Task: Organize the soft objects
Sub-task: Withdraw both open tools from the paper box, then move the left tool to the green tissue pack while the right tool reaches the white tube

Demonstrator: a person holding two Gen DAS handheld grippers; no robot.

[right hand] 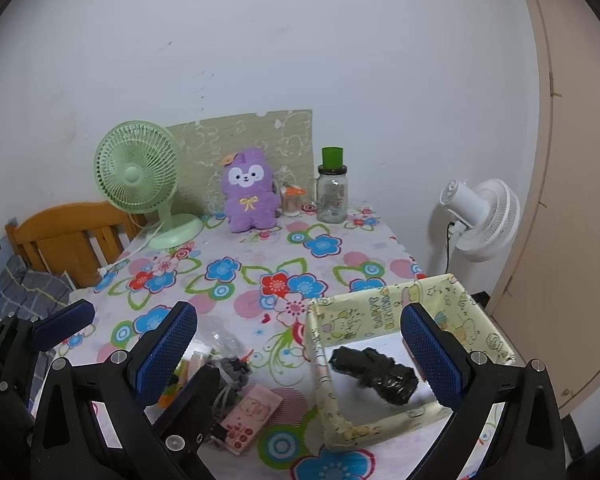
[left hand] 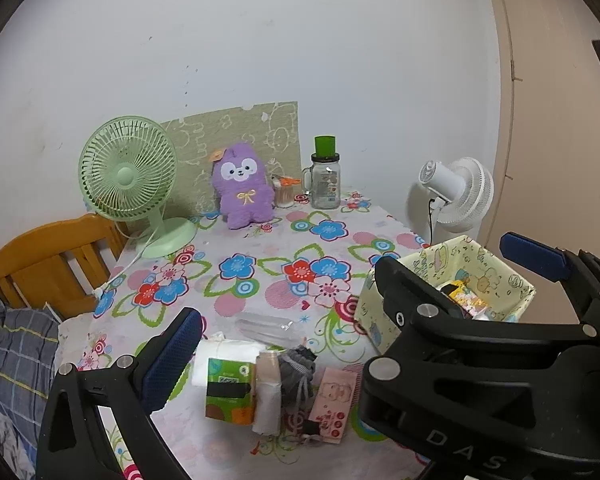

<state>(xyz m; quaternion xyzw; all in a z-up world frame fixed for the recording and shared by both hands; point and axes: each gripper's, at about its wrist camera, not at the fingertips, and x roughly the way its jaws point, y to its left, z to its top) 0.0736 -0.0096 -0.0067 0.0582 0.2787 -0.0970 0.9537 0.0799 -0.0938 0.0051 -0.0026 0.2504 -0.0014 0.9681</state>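
Floral-print tablecloth (right hand: pixel 236 280): pale yellow cartoon-print fabric box (right hand: pixel 380 308) holds one crumpled black wrapped bundle (right hand: pixel 374 374); loose soft packets (left hand: pixel 260 384) lie beside it. Left gripper (left hand: pixel 376 288) and right gripper (right hand: pixel 300 344) gape, empty.

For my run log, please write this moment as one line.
left gripper: open, empty | right gripper: open, over box | soft items pile: on table | black bundle: in box

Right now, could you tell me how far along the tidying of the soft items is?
Partly done: a dark bundle already lies in the patterned box. Both the left gripper and right gripper are open and empty. The tissue pack, grey pouch and pink packet remain on the table.
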